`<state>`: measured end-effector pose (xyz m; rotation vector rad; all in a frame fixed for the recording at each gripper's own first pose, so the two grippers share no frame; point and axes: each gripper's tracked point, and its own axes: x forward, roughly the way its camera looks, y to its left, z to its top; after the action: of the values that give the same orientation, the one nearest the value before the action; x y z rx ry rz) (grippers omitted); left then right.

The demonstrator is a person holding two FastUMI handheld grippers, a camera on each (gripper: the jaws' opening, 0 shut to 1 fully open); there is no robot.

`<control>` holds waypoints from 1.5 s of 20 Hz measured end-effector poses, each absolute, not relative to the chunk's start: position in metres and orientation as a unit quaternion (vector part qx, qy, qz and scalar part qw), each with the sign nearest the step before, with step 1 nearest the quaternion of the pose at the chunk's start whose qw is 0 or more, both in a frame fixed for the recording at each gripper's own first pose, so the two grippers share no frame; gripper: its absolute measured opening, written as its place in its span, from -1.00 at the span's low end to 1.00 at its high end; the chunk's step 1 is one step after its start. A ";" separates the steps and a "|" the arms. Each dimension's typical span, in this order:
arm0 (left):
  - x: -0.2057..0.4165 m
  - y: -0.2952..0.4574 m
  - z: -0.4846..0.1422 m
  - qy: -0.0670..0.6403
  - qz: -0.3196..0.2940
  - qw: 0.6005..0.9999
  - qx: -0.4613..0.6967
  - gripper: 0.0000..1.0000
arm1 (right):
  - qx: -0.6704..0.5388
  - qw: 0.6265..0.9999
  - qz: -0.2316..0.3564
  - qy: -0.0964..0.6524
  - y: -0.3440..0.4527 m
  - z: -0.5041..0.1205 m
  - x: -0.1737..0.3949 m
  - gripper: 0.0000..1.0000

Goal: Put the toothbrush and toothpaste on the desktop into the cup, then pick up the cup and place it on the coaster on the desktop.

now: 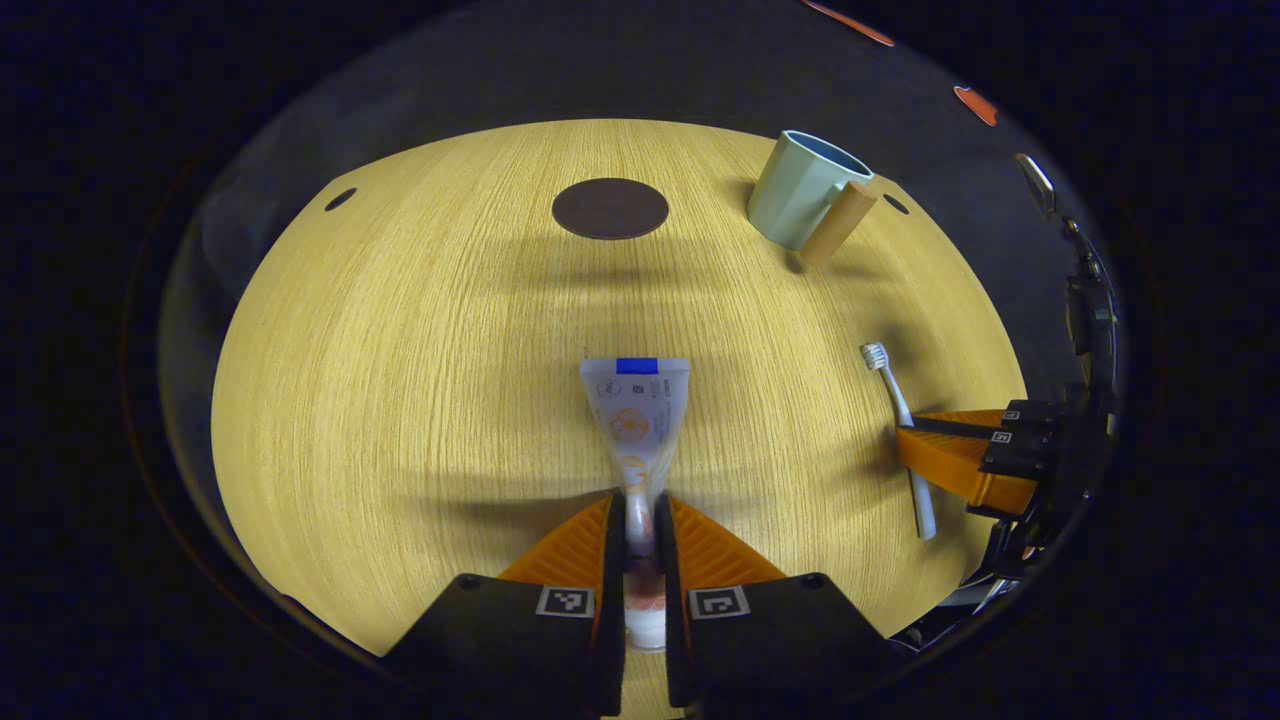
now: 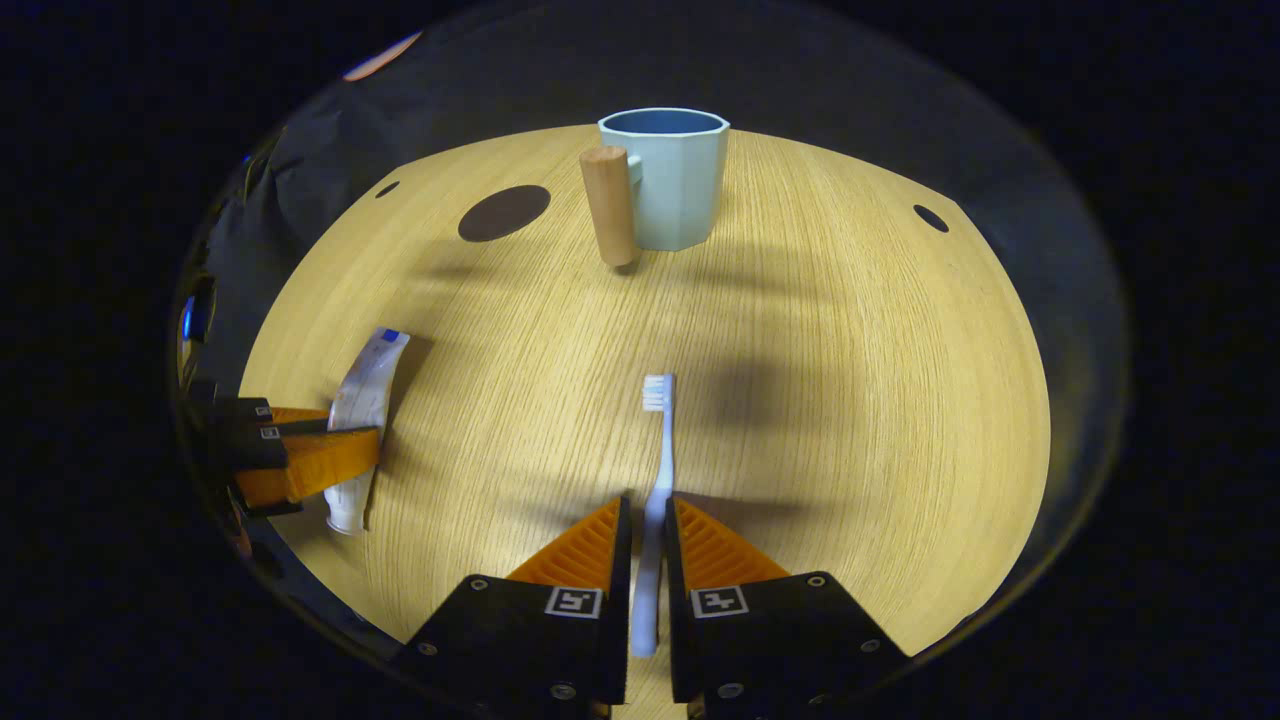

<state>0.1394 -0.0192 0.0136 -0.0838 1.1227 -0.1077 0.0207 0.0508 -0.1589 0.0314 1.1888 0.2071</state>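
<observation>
In the left gripper view my left gripper (image 1: 640,515) is shut on the white toothpaste tube (image 1: 637,410), whose flat end points away from me over the wooden desktop (image 1: 420,400). In the right gripper view my right gripper (image 2: 645,515) is shut on the handle of the white toothbrush (image 2: 660,440), bristles pointing away. The pale blue cup (image 2: 675,180) with a wooden handle (image 2: 610,205) stands upright at the far side of the desk. A dark round coaster (image 1: 610,208) lies left of the cup (image 1: 805,190). Each view shows the other gripper at its edge: the right gripper (image 1: 915,447) and the left gripper (image 2: 368,447).
The round wooden desktop has small dark holes (image 2: 931,217) near its far rim. Black cloth surrounds the desk. Bare wood lies between the grippers and the cup.
</observation>
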 end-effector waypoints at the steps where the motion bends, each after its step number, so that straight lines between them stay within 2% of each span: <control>1: 0.155 -0.020 0.033 0.531 -0.057 0.845 -0.042 -0.59 | 0.023 0.825 0.095 0.557 0.048 -0.159 0.023 -0.67; 3: 0.087 -0.047 0.059 0.524 -0.065 0.848 -0.046 -0.59 | 0.037 0.826 0.092 0.555 0.051 -0.159 0.029 -0.82; 4: 0.071 -0.003 0.075 0.519 -0.066 0.851 -0.046 -0.59 | 0.038 0.828 0.094 0.552 0.052 -0.160 0.031 -0.87; 5: 0.089 -0.012 0.106 0.516 -0.065 0.853 -0.046 -0.59 | 0.039 0.831 0.093 0.546 0.050 -0.159 0.033 -0.88; 9: 0.066 -0.015 0.204 0.498 -0.065 0.864 -0.039 -0.60 | 0.053 0.850 0.100 0.514 0.052 -0.144 0.043 -0.88; 12: 0.060 -0.010 0.254 0.483 -0.063 0.872 -0.039 -0.57 | 0.061 0.873 0.103 0.474 0.051 -0.116 0.060 -0.89; 14: 0.084 -0.009 0.257 0.478 -0.069 0.875 -0.044 -0.57 | 0.064 0.886 0.106 0.447 0.050 -0.097 0.068 -0.89; 20: 0.065 0.014 0.336 0.444 -0.088 0.890 -0.057 -0.58 | 0.088 0.917 0.118 0.371 0.048 -0.050 0.091 -0.89; 22: 0.066 0.020 0.339 0.426 -0.090 0.899 -0.055 -0.60 | 0.103 0.924 0.124 0.346 0.046 -0.038 0.096 -0.89; 23: 0.067 0.020 0.319 0.415 -0.091 0.904 -0.053 -0.60 | 0.109 0.928 0.126 0.333 0.044 -0.032 0.100 -0.88; 26: 0.062 0.026 0.361 0.382 -0.089 0.919 -0.049 -0.60 | 0.132 0.938 0.130 0.293 0.042 -0.012 0.112 -0.89; 30: 0.059 0.028 0.366 0.353 -0.086 0.931 -0.048 -0.60 | 0.161 0.943 0.136 0.259 0.040 0.002 0.131 -0.89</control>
<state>0.0592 0.0280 0.3656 -0.0986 0.7219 -0.1763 0.1307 0.0401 0.0020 0.3275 0.5291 0.2772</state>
